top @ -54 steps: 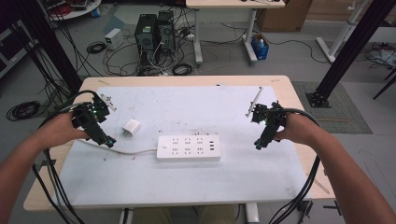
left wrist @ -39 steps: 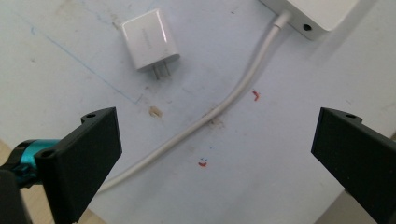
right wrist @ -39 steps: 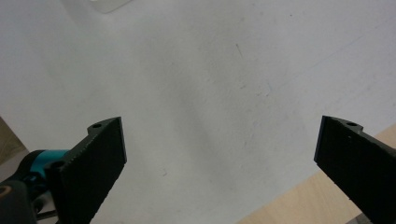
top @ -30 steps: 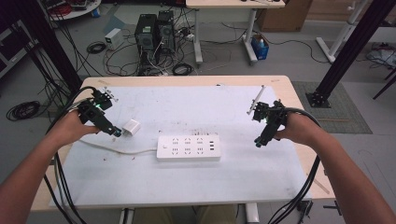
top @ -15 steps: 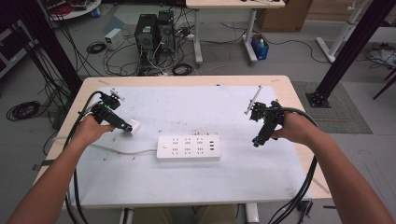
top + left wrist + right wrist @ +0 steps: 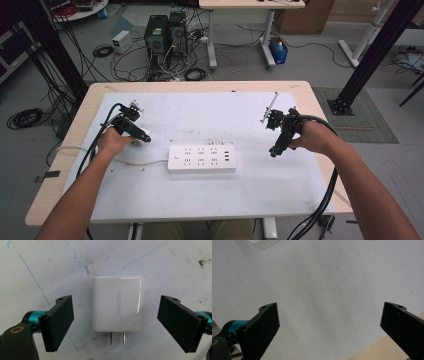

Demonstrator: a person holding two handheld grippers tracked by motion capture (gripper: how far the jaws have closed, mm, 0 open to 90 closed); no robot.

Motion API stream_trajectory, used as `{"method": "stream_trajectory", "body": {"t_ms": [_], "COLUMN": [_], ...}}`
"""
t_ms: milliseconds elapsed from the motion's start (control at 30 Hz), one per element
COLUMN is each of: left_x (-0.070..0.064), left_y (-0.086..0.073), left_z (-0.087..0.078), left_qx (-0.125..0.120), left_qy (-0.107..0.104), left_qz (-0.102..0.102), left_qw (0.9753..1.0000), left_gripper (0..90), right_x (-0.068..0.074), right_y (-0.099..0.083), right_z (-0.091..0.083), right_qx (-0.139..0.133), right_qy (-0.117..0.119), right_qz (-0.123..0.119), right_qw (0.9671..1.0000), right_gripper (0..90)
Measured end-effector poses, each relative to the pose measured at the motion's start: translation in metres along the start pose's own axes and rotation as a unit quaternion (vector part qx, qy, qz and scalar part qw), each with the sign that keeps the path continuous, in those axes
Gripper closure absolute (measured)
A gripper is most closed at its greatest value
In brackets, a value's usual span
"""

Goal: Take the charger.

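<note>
A white UGREEN charger plug (image 6: pixel 117 303) lies flat on the white mat, its two metal prongs pointing toward the camera. My left gripper (image 6: pixel 115 323) hangs open right over it, one jaw on each side, neither touching. From the high view the left gripper (image 6: pixel 142 136) sits left of the white power strip (image 6: pixel 201 158), with the charger plug (image 6: pixel 146 134) under its tips. Over bare mat right of the strip, my right gripper (image 6: pixel 275 150) is open and holds nothing; in its own view the right gripper (image 6: pixel 329 327) looks down on the mat.
The power strip's white cable (image 6: pixel 145 162) runs left across the mat toward the table edge (image 6: pixel 60 150). A corner of the strip (image 6: pixel 263 243) peeks in at the top of the right gripper view. The wooden table edge (image 6: pixel 384 350) lies close by.
The left hand has swung right and forward, from the table's left edge to the charger plug, and now straddles it. The right gripper has stayed almost still.
</note>
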State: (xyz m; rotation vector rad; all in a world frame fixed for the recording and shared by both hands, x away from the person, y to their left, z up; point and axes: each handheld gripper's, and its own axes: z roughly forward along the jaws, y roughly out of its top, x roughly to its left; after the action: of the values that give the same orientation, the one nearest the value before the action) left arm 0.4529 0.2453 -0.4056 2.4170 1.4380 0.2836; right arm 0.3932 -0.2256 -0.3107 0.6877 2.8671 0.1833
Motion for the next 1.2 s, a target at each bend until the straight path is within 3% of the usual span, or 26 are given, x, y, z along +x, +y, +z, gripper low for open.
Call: {"method": "stream_trajectory", "body": {"t_ms": [167,467,533,700,800,933,1200], "left_x": [0.001,0.000,0.000,-0.004,-0.004,-0.006,-0.008], "left_y": [0.001,-0.003,-0.004,-0.004,-0.004,-0.004,-0.004], "left_z": [0.007,0.012,0.011,0.009,0.009,0.006,-0.016], "left_qx": [0.008,0.003,0.002,-0.005,-0.006,-0.012,-0.051], "left_qy": [0.002,0.004,-0.008,-0.016,-0.016,-0.012,-0.042], "left_qz": [-0.004,0.005,0.011,0.034,0.035,0.055,0.074], "left_qw": [1.0000,1.0000,0.9999,0.9993,0.9992,0.9984,0.9951], "left_gripper": [14.3,24.3,29.4,42.5,42.5,42.6,42.6], "right_x": [0.000,-0.001,-0.001,-0.001,-0.002,-0.002,-0.002], "right_y": [-0.002,-0.004,-0.004,-0.005,-0.005,-0.007,-0.008], "right_z": [0.000,0.000,0.000,0.002,0.003,0.004,0.003], "right_qx": [0.002,0.001,0.002,-0.002,-0.003,-0.002,-0.004], "right_qy": [0.000,0.000,0.000,0.001,-0.002,-0.004,-0.006], "right_qz": [-0.001,0.002,0.005,0.011,0.018,0.021,0.025], "right_qw": [1.0000,1.0000,1.0000,0.9999,0.9998,0.9998,0.9997], "right_gripper": [1.5,1.5,1.5,1.5,1.5,1.5,1.5]}}
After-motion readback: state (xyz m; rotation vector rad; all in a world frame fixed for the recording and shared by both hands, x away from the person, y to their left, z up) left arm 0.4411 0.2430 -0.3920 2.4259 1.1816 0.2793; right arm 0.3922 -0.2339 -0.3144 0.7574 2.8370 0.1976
